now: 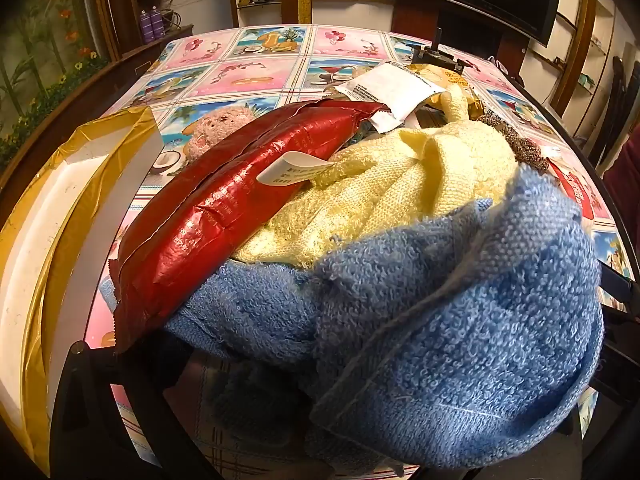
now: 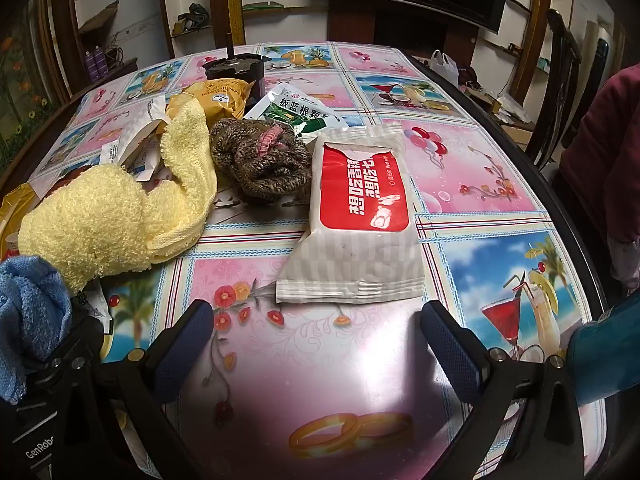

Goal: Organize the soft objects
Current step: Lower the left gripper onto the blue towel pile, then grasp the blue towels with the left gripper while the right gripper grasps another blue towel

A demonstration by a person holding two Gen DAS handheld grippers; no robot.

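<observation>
The right claw [image 2: 316,344] stood wide and empty over the desk [image 2: 480,168], just short of the wipes packet [image 2: 356,220]. The left claw [image 1: 320,420] was spread wide around the blue towel [image 1: 460,300], apparently not clamped. Next, probably closing on the towel.

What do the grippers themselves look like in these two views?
The right gripper has two black arms with silver bolts, each ending in a dark blue textured pad. Beside it, a black frame carries white lettering. Of the left gripper, only one black finger shows clearly past the towel. No sleeve is clearly attached to either.
</observation>
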